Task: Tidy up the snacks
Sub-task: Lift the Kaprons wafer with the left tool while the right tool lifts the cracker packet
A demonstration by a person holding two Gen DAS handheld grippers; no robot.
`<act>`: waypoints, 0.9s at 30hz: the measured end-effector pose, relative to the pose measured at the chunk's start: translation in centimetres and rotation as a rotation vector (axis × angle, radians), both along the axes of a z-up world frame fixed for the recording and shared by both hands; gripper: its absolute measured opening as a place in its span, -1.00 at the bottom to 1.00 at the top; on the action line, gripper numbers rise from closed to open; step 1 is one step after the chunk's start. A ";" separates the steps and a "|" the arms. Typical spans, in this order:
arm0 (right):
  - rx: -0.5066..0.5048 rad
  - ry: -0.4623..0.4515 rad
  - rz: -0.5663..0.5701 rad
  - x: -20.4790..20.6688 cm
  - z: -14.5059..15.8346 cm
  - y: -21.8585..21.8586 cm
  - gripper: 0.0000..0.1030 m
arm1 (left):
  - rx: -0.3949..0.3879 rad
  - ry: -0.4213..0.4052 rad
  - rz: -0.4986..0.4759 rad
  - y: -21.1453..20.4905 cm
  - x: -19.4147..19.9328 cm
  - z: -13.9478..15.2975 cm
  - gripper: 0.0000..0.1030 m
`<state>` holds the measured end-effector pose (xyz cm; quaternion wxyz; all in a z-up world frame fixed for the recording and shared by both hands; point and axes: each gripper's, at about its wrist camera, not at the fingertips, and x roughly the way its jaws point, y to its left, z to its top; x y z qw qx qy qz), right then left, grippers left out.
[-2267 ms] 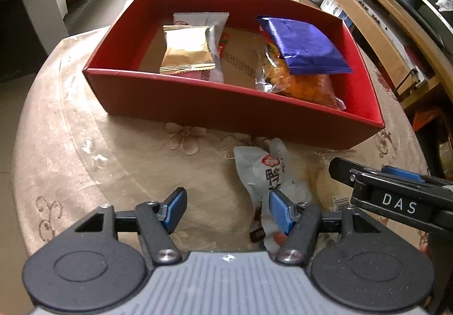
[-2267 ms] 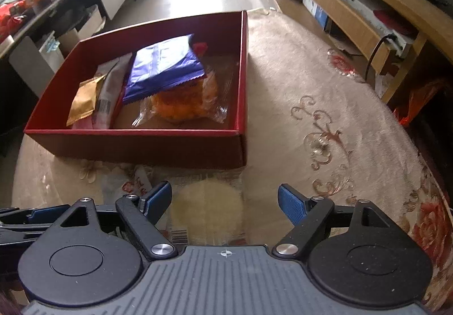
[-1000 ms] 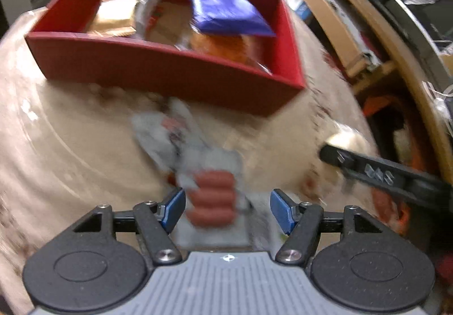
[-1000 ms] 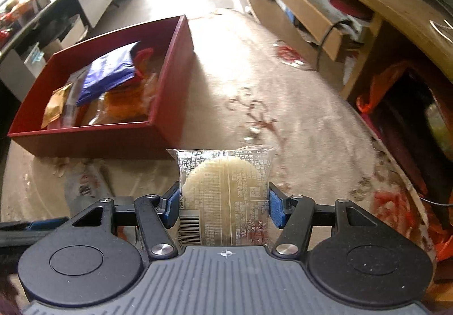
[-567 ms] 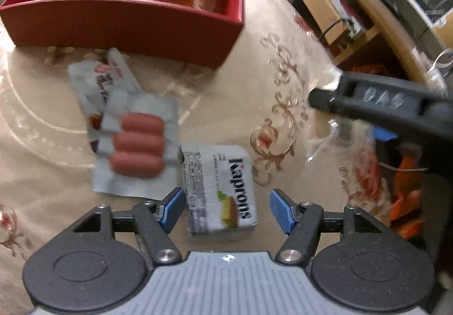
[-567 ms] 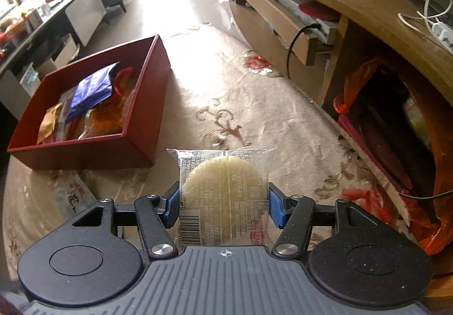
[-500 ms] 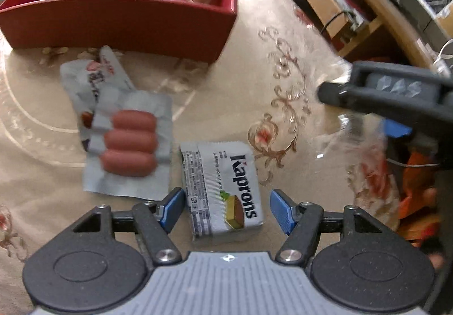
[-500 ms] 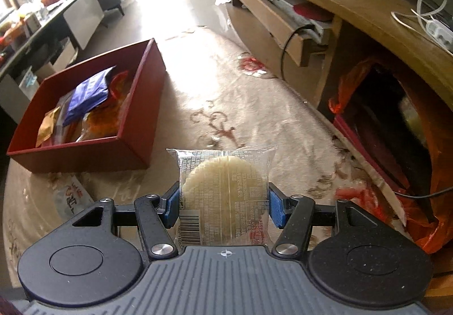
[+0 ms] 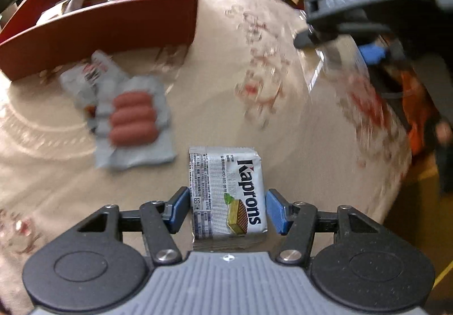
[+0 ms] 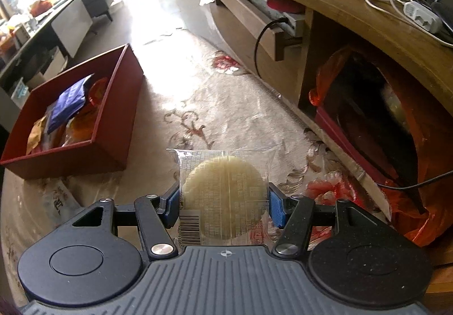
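The left tongs (image 9: pixel 227 210) are closing around the Kaprons wafer pack (image 9: pixel 227 196) on the counter (image 9: pixel 283 128), its long side pointing away toward the red box (image 9: pixel 113 20), while the right tongs (image 10: pixel 223 207) pinch the round cake pack (image 10: pixel 223 196) up high.

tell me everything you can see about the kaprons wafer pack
The Kaprons wafer pack is a small silver foil packet, rectangular, with crimped ends, dark "Kaprons" lettering, a layered wafer picture and fine print with a barcode. It lies flat on the beige floral tablecloth, between the blue pads of the left gripper, whose jaws are closing around it.
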<state>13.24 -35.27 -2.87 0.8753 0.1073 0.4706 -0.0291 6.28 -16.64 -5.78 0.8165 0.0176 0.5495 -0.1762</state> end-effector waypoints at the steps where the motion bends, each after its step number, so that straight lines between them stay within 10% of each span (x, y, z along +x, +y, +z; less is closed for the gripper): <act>1: -0.004 0.003 0.010 0.0 -0.1 0.4 0.30 | 0.004 0.006 -0.003 0.9 -0.4 0.1 0.13; 14: -0.060 0.060 0.151 -0.7 -1.3 6.7 0.30 | 0.006 0.021 0.244 13.1 0.2 0.2 0.13; 27: -0.122 0.116 0.217 -1.7 -3.4 11.0 0.31 | -0.038 0.027 0.323 14.2 3.5 -0.4 0.26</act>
